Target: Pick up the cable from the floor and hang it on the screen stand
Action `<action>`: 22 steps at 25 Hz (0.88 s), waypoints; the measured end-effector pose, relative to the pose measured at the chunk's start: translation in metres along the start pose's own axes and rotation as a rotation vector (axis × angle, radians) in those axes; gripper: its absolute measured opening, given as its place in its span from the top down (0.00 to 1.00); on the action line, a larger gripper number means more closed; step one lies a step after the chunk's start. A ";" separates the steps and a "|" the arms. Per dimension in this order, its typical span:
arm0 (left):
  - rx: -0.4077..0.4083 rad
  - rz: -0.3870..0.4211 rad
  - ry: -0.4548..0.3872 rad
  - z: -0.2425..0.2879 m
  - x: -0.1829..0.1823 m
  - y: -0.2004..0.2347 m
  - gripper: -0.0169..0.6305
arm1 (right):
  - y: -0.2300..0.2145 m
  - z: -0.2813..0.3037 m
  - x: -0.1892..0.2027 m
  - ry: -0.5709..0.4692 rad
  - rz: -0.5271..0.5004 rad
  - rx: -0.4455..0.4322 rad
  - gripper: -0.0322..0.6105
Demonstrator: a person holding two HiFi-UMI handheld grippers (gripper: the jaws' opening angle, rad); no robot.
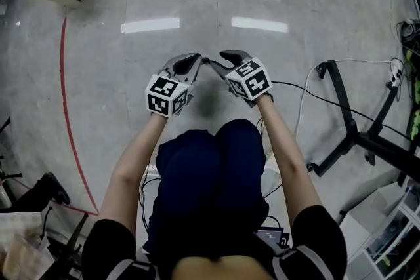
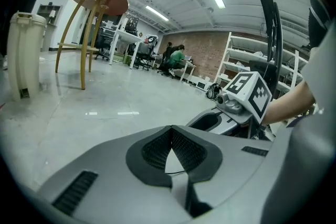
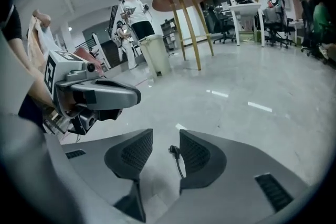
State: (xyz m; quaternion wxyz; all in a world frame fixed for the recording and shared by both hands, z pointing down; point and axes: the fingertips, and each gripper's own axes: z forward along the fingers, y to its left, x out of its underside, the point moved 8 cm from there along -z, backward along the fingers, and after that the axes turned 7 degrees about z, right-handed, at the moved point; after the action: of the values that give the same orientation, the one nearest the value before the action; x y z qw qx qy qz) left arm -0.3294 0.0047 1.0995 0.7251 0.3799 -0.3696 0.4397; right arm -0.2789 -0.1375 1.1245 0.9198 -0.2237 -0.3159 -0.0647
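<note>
The pickup is judged in hand: the cable (image 3: 174, 151) is seen on the floor (image 3: 236, 81) within the wide-open right claw (image 3: 165, 136); the left claw (image 2: 171, 129) is closed, empty. Lowering and closing are needed next.

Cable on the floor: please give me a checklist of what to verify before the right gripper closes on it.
1. Jaws of the right gripper stand apart: ok.
2. The cable end lies between those jaws: ok.
3. Pads pressing on the cable end: not ok, the jaws are open around it.
4. The left gripper is open to help: not ok, its tips meet.
5. The cable runs free of the black stand: cannot tell; in the head view it leads towards the legs.
</note>
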 end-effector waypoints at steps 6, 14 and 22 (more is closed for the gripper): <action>0.005 -0.002 0.012 0.017 0.039 0.011 0.96 | -0.012 0.049 0.034 0.083 -0.036 -0.018 0.68; 0.012 0.005 0.008 0.030 0.067 0.018 0.96 | -0.022 0.092 0.062 0.169 -0.099 -0.005 0.68; -0.002 0.006 0.013 0.033 0.076 0.025 0.96 | -0.027 0.121 0.071 0.211 -0.205 0.050 0.68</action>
State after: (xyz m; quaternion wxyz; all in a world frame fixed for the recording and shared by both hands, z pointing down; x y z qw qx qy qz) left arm -0.3331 0.0104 1.1855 0.7265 0.3752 -0.3667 0.4438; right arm -0.2966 -0.1051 1.2627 0.9417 -0.1595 -0.2401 -0.1735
